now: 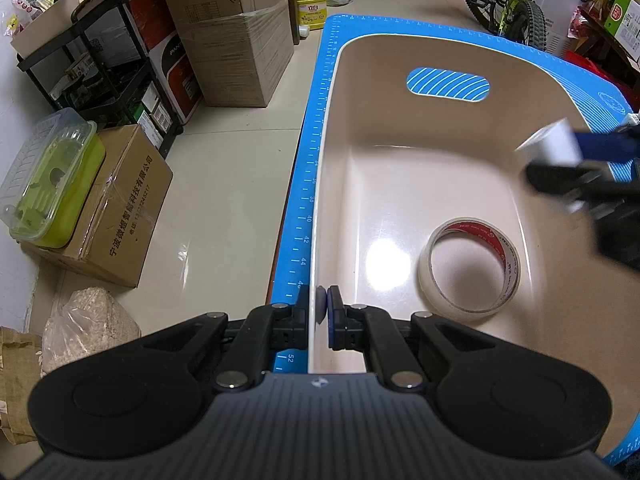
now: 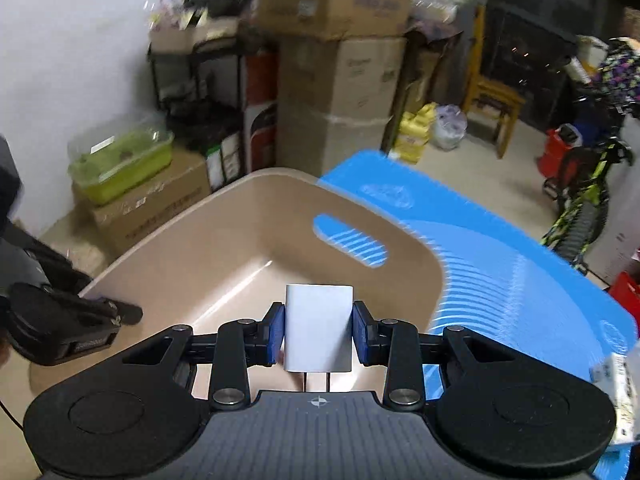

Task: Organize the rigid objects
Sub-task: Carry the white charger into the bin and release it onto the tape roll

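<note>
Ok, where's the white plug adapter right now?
The white plug adapter is clamped in the right gripper, above the beige plastic bin, right of the clear tape roll.

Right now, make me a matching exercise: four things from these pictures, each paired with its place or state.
1. tape roll
2. white charger
3. left gripper
4. mat

a. clamped on the bin's rim
b. blue, under the bin
c. lying on the bin's floor
d. held between the right gripper's pads

Pairs: 1-c, 2-d, 3-a, 4-b
</note>
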A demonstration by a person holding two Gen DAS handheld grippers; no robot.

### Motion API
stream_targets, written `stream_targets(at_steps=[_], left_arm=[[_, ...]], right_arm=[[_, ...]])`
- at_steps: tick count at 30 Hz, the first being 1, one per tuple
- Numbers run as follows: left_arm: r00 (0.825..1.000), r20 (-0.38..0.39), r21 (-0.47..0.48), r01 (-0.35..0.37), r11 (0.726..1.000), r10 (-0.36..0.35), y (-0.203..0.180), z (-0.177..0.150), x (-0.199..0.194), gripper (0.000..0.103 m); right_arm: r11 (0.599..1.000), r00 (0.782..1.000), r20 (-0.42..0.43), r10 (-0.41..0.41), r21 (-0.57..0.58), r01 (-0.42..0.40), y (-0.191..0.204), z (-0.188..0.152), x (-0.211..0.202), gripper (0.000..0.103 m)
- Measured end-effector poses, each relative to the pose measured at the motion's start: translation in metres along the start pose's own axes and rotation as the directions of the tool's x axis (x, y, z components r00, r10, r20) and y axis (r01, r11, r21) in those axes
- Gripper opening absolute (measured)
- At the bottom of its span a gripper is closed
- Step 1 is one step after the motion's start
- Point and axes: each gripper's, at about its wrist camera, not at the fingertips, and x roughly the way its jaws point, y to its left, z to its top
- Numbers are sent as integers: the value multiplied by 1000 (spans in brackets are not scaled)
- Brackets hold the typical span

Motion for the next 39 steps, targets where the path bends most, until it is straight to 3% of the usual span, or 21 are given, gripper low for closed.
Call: stream_targets(at_steps=[10,18,27,29,31,39], left_arm=[[1000,-2,2,-1,1000,1,1,-1,0,9],[1000,-1,2,-1,1000,1,1,-1,0,9],[1000,-2,3,-1,1000,1,1,-1,0,9],[1000,-3,4,-3,1000,3,1,-1,0,9],[1000,-4,4,-3,1000,3,1,-1,0,9],[1000,-6,2,-2,1000,2,3,-1,0,9]], right_arm=[[997,985,-174,12,-68,-24,34,-7,55,42],[995,946,-324,-5,-93,-26,46,-13,86,42],[994,904,-427,-18,-106,-31,54,-16,102,42],[994,904,-428,-19,-108,-30,55,-16,102,42],[994,910,-415,-17,-104,-28,55,-17,98,51],[996,953,-298,45,-55,-64,46,-17,54,54]])
